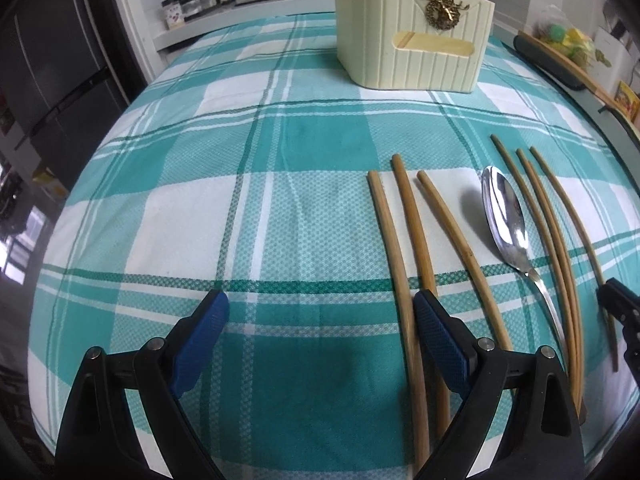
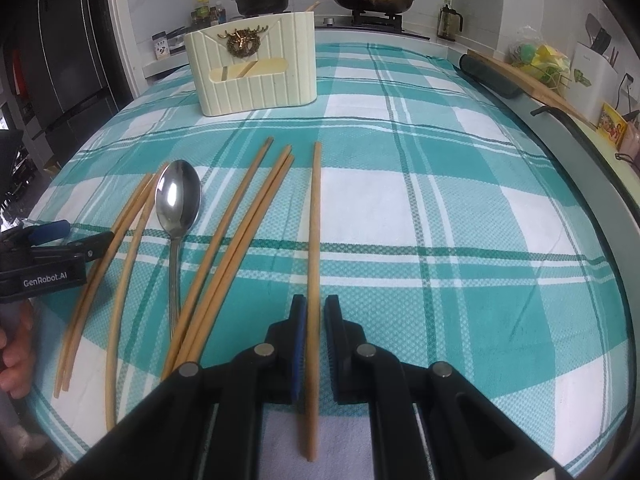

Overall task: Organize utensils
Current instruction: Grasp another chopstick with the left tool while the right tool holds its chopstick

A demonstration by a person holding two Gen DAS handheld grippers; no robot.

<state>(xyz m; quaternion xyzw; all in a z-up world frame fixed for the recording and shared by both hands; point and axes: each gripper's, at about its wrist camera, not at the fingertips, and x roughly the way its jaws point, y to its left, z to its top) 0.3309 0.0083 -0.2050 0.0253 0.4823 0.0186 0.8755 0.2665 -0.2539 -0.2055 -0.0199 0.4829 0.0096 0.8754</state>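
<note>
The right gripper [image 2: 315, 320] is clamping a single chopstick [image 2: 314, 240] near its lower end, the pads sitting close against the stick with only a sliver of light showing on one side; the stick is lying flat on the checked cloth [image 2: 440, 208], pointing toward the far edge of the tabletop. The left gripper [image 1: 320, 320] is hovering with its jaws standing wide apart and empty, one blue pad resting just beside the leftmost chopsticks [image 1: 400, 248] of the scattered group. The spoon [image 2: 176, 204] is lying among the remaining sticks toward the near left of the tabletop as the right wrist view shows it, and the cream holder [image 2: 256, 76] is standing upright near the far edge, well apart from everything loose. Because the grip is sitting so close to one end, the long free length is likely to droop or swing as the stick is lifting, and its tip may catch the cloth and drag a fold. A pinch this narrow on a round, smooth stick may also be letting it roll or slip out on the way to the holder. The open left pad, being so near the other sticks, may nudge them into the spoon. Aiming the far tip into the holder's top opening looks awkward, and a miss may be tipping it.
</note>
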